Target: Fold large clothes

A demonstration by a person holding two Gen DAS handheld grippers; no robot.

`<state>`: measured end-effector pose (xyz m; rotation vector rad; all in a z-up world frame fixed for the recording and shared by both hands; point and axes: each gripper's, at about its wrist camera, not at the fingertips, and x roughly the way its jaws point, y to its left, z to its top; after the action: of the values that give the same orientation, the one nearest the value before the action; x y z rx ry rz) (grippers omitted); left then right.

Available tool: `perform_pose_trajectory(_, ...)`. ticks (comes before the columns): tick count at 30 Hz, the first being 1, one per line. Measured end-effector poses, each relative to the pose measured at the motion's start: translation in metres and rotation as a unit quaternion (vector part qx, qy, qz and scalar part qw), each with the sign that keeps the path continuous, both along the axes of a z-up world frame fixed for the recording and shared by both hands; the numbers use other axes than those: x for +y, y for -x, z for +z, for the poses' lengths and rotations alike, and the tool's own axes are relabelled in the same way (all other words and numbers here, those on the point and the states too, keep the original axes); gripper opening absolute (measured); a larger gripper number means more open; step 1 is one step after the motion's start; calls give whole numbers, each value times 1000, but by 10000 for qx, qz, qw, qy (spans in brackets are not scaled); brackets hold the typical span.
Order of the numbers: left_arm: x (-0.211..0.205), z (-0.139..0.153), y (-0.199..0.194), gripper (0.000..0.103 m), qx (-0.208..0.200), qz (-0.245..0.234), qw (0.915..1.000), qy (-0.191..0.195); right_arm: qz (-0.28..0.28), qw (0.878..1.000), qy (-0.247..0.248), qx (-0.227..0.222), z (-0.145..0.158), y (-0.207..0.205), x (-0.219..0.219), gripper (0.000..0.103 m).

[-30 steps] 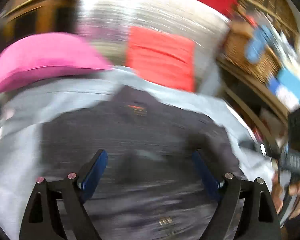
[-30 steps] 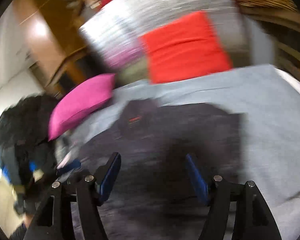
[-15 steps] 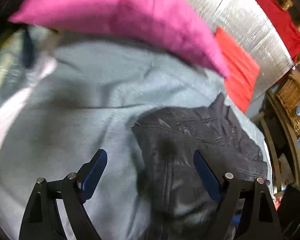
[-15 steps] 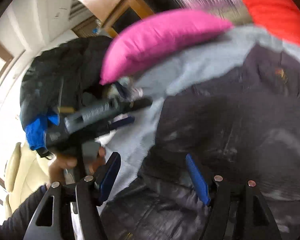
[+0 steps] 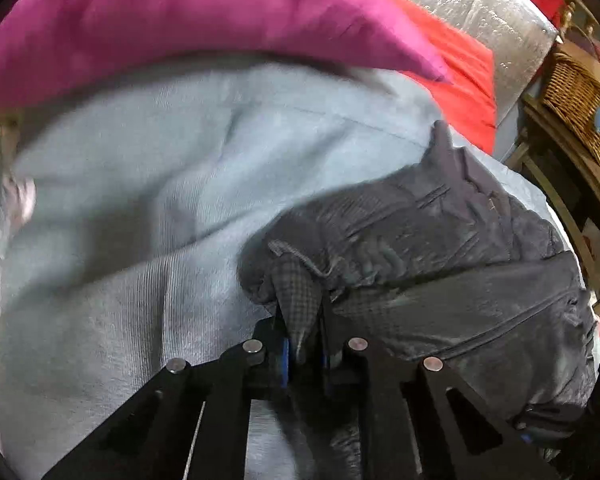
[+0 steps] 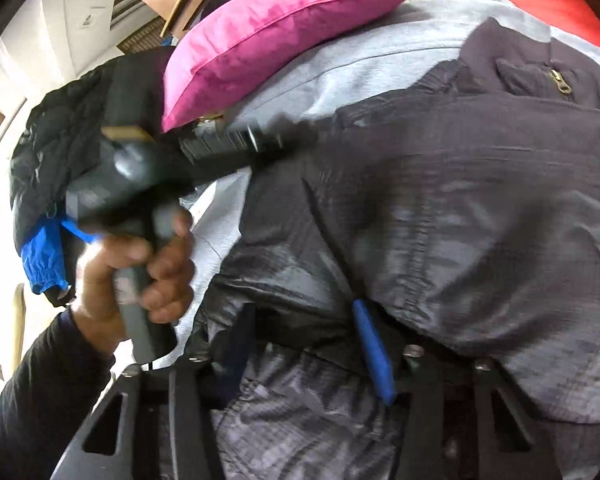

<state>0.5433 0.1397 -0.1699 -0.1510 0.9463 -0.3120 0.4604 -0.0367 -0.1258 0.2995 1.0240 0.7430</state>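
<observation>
Left gripper [image 5: 302, 336] pinches one dark jacket [image 5: 440, 248]

Nothing here can be read. The dark jacket [image 6: 440, 200] shows no lettering or brand mark, only a small brass zip pull near its collar, and neither the pink pillow [image 6: 284, 28] nor the grey bedsheet [image 5: 140, 200] carries any print.

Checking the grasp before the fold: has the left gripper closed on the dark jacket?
Yes, the left gripper pinches a fold of the dark jacket.
</observation>
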Motion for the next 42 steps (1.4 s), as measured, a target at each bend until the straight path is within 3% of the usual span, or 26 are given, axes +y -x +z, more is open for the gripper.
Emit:
perform_pose_trajectory(4,2,1,0,24,47,264,9996,103,-83,9997,-200,126,-4,-2,-10,36)
perform_pose_trajectory(6,7,9,4,38,14,527,9986,75,-132,9997,-209,93,-3,-1,-10,36)
perform_pose_trajectory(8,13,25,15,60,-208,838,9962,-85,-126,9997,-219,78,1,1,-10,38)
perform_pose_trajectory(9,18,34,23,63,-353,976,9945,-158,-112,9997,-208,99,8,4,-12,44)
perform_pose_trajectory(10,22,45,34,65,-495,1117,9922,-232,-121,9996,-233,106,16,6,-15,61)
perform_pose_trajectory(13,22,71,66,65,-819,1186,9890,-336,-405,9980,-432,-227,48,19,-48,73)
perform_pose_trajectory(16,8,85,101,65,-1038,916,9896,-402,-1074,9939,-207,-161,56,22,-109,73)
perform_pose_trajectory(19,-24,73,120,65,-876,574,9938,-361,-1834,9830,27,96,44,22,-163,74)
perform_pose_trajectory(21,-51,50,119,65,-540,387,9937,-906,-2328,9717,183,366,25,16,-197,74)
perform_pose_trajectory(22,-58,30,111,65,-157,465,9910,-1244,-2372,9700,123,511,18,14,-206,74)
perform_pose_trajectory(23,-58,20,109,67,-34,503,9902,-1300,-2343,9703,-84,594,14,13,-213,73)
perform_pose_trajectory(25,-56,26,113,67,-207,603,9884,-1376,-2202,9738,-50,568,29,12,-214,74)
perform_pose_trajectory(27,-54,39,120,67,-392,661,9880,-1339,-2155,9763,-67,205,48,14,-222,74)
perform_pose_trajectory(30,-52,56,137,67,-817,703,9867,-1219,-2443,9696,-11,-115,62,10,-248,79)
perform_pose_trajectory(31,-57,49,132,67,-740,701,9852,-1379,-2643,9644,98,-63,56,5,-261,80)
perform_pose_trajectory(32,-58,34,124,70,-401,720,9838,-1592,-2731,9618,177,17,48,1,-266,80)
perform_pose_trajectory(34,-49,16,114,70,-38,812,9889,-1243,-2709,9615,155,427,15,-14,-279,80)
perform_pose_trajectory(36,-43,28,118,70,-99,963,9890,-1114,-2681,9629,119,281,25,-11,-278,80)
perform_pose_trajectory(39,-40,49,133,70,-630,1010,9864,-1136,-2471,9688,-162,-108,51,-4,-281,80)
perform_pose_trajectory(40,-40,48,133,70,-663,1023,9849,-1230,-2499,9679,-119,-239,56,-2,-282,81)
perform_pose_trajectory(42,-38,32,121,71,-329,1059,9832,-1449,-2724,9619,51,-224,49,-10,-291,85)
